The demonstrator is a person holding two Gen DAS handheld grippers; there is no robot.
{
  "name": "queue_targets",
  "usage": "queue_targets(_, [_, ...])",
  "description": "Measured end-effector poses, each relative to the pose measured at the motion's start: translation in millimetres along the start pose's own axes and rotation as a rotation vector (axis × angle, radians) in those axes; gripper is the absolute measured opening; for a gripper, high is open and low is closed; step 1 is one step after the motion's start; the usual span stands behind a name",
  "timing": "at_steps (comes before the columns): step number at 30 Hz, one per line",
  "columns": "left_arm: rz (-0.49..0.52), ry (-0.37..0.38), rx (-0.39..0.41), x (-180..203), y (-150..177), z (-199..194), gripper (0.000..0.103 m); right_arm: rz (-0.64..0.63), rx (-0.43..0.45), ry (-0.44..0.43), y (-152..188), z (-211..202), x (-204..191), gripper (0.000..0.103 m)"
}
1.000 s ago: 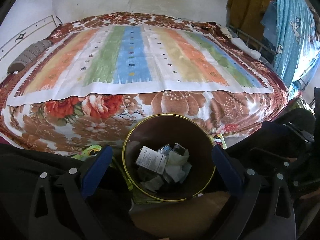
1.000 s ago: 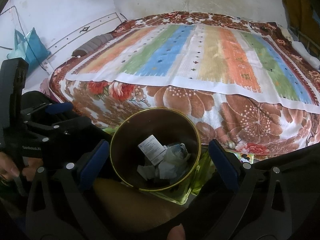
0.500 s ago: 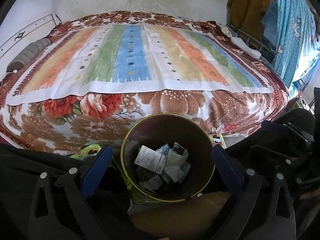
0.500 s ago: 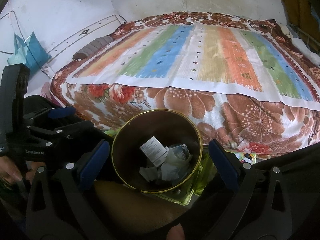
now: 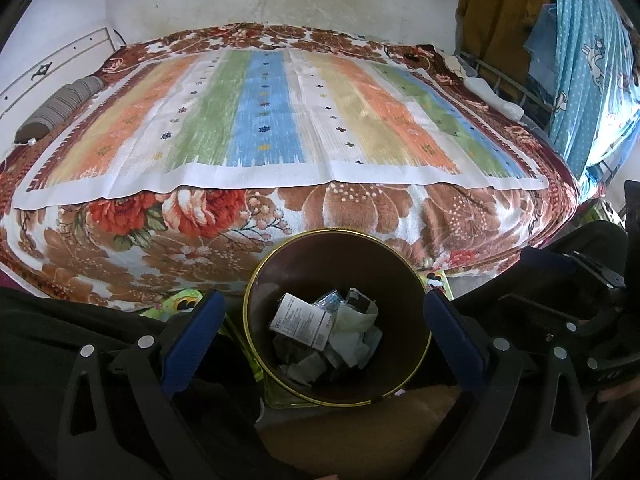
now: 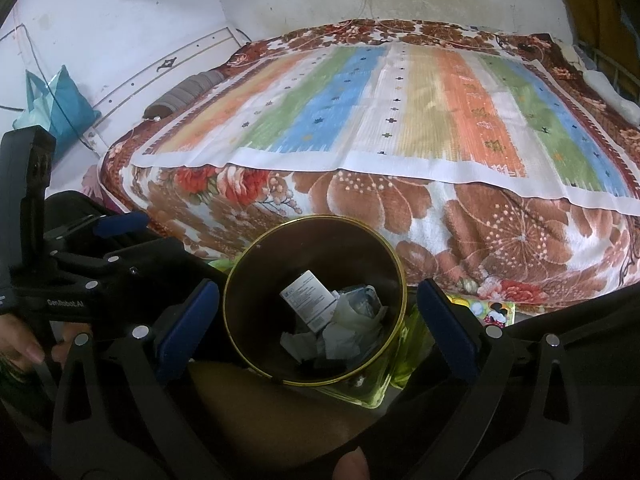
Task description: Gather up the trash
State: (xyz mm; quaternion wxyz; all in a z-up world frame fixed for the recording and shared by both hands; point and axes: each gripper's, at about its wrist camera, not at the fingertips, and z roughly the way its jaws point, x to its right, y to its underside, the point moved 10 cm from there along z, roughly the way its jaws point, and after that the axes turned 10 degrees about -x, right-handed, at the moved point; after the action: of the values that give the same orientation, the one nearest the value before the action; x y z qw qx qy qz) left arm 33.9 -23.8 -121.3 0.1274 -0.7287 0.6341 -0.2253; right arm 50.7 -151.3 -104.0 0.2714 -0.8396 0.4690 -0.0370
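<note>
1. Little has moved since the earlier frames: both our tongs hold almost the same pose over the bin, which has only slid very slightly in view.
2. Our left gripper is spread wide, its blue pads standing either side of the bin and pinching nothing.
3. Our right gripper is spread just as wide and is empty too; the left tool shows at its left side, with a hand on its handle.
4. Between both sets of fingers sits the brown bin with a gold rim, open and upright.
5. Down in the bin lies the trash: crumpled white paper, a foil pack and a white printed box leaning on top.
6. Under the bin, just beyond the fingertips, we see a green cartoon mat.
7. Further ahead rises the bed with a floral blanket, and a striped sheet spread flat over it.
8. Far left of the tongs on the bed lies a grey rolled cloth.
</note>
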Motion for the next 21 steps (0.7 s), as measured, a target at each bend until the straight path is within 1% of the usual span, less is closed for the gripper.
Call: queue_targets(21, [-0.002,-0.006,-0.004,-1.5,0.6,0.7,0.097,0.001,-0.005,-0.001,2.2,2.0,-1.2,0.094])
